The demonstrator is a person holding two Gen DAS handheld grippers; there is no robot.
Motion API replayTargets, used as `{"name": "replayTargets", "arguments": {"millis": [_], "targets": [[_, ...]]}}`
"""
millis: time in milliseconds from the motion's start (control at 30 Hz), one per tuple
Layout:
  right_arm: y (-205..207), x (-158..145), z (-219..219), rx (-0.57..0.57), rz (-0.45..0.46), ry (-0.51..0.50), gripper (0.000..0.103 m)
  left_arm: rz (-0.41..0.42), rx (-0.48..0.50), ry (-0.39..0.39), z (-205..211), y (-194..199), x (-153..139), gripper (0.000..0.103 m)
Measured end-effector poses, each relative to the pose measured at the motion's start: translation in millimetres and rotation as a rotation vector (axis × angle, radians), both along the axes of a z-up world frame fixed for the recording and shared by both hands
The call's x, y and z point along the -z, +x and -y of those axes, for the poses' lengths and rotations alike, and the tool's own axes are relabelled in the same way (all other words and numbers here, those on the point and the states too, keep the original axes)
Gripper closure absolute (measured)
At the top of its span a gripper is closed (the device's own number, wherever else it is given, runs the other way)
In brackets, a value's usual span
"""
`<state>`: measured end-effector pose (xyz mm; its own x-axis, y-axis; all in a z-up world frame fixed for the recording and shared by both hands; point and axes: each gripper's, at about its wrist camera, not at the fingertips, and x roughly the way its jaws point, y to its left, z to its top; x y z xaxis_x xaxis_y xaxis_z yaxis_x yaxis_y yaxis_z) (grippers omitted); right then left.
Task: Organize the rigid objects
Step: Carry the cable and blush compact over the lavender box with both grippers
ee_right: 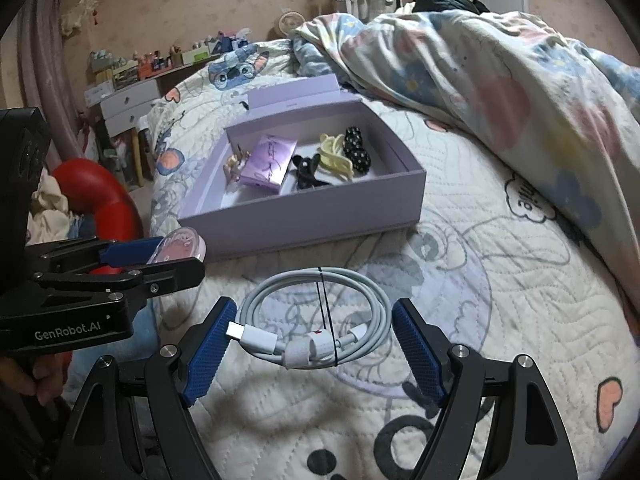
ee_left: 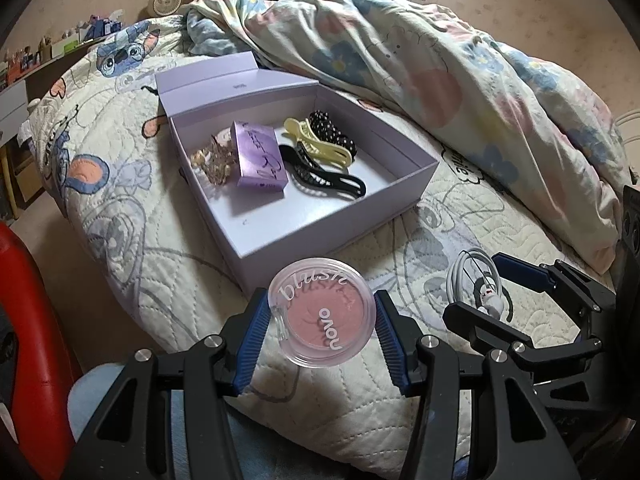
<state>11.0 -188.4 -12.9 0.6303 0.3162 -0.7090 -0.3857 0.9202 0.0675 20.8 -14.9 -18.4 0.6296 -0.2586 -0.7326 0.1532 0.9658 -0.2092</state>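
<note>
**Two hand-held grippers at the lavender box, one holding a blush compact**

Two hand-held grippers hang over a quilted bed [ee_right: 500,360], each tilted downward. The left hand-held gripper [ee_left: 322,322] is clamped on a round blush compact [ee_left: 320,312], its blue pads pressing the clear case on both sides; the compact sits just in front of the near wall of an open lavender box [ee_left: 280,236]. The right hand-held gripper [ee_right: 316,344] stands wide, its pads on either side of a coiled white charging cable [ee_right: 316,316] that lies on the quilt; the left pad is at the plug, but whether either pad presses the coil cannot be told.

Inside the box lie a gold hair clip [ee_left: 212,162], a small purple carton [ee_left: 260,156], a black claw clip [ee_left: 320,172], a pale yellow claw clip [ee_left: 316,144] and a black dotted hair clip [ee_left: 332,128]. The box lid [ee_left: 208,76] lies folded back behind it. A rumpled floral duvet [ee_left: 440,80] is heaped beyond the box, to the right
</note>
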Motion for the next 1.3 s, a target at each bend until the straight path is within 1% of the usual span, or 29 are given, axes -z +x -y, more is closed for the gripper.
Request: {"name": "replayTargets", "arguments": {"millis": [600, 1000, 1300], "targets": [[30, -28, -12, -0.071, 0.074, 0.027, 0.023, 0.069, -0.047, 0.026, -15, 29, -31, 0.051], [68, -38, -21, -0.109, 0.102, 0.032, 0.023, 0.071, -0.056, 0.044, -19, 67, -35, 0.051], [103, -34, -25, -0.127, 0.101, 0.035, 0.023, 0.065, -0.060, 0.081, -21, 104, -30, 0.051]]}}
